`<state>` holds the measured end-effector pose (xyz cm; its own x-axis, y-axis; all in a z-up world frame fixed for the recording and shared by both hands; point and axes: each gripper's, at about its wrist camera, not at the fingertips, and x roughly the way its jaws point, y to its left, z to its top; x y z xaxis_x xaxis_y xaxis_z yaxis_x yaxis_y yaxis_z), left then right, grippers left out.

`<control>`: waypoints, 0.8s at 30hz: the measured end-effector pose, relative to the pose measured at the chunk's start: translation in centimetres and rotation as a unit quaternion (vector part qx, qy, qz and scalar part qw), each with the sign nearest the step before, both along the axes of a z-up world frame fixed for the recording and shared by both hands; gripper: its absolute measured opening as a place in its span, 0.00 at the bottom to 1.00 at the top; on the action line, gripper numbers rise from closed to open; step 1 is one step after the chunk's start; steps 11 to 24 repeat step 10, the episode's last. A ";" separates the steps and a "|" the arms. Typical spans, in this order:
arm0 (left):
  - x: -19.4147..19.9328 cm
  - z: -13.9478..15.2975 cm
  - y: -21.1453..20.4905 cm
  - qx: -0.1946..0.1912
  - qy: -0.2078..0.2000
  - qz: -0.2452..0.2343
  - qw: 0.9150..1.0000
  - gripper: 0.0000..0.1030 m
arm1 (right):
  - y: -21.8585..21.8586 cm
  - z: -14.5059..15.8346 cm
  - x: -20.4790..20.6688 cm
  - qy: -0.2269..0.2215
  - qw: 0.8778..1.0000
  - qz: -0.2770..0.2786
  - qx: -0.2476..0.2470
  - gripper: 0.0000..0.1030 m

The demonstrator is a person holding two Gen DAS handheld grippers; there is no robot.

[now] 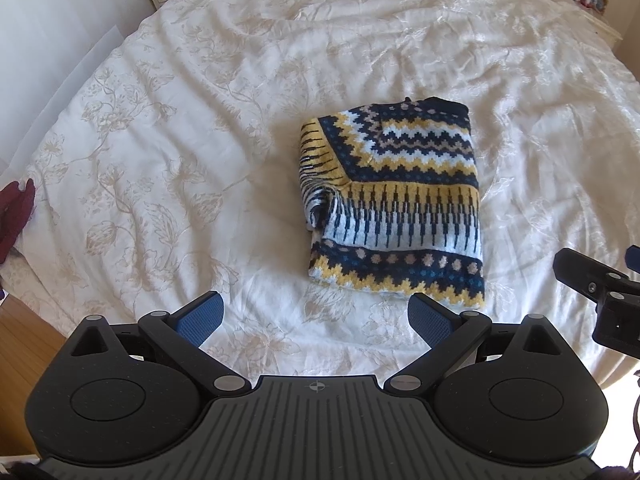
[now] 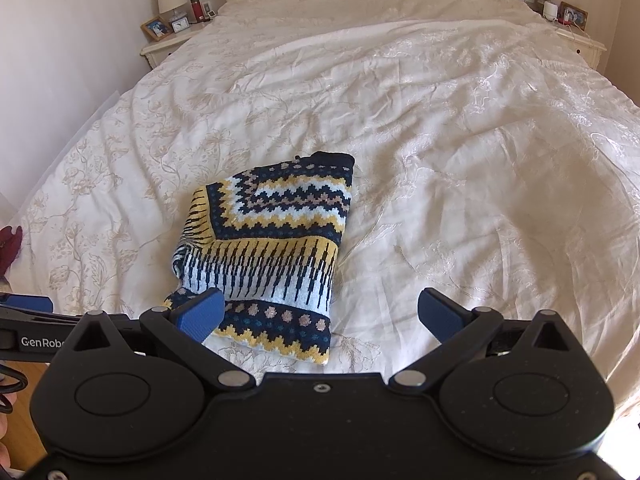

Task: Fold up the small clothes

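Jaws of each hand-held gripper, left (image 1: 316, 320) and right (image 2: 320, 314), spread wide, empty, near folded sweater (image 1: 392, 204).

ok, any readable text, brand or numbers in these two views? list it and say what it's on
"GenRobo", cut off by the right gripper: on the left gripper, in the right wrist view.
Clock face on the nightstand: too small to read.
Framed pictures: no legible text.
Folded sweater: pattern only, no words.
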<state>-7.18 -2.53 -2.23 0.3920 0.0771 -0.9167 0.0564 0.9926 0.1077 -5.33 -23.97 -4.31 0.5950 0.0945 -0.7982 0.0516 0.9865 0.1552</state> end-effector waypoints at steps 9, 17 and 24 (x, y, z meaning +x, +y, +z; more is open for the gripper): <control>0.1 0.1 -0.1 -0.002 0.001 -0.001 1.000 0.97 | -0.1 -0.1 0.1 0.000 1.000 0.000 0.001 0.99; 0.1 0.1 -0.1 -0.002 0.001 -0.001 1.000 0.97 | -0.1 -0.1 0.1 0.001 1.000 0.000 0.002 0.99; 0.1 0.1 -0.1 -0.002 0.001 -0.001 1.000 0.97 | -0.1 -0.1 0.1 0.001 1.000 0.000 0.002 0.99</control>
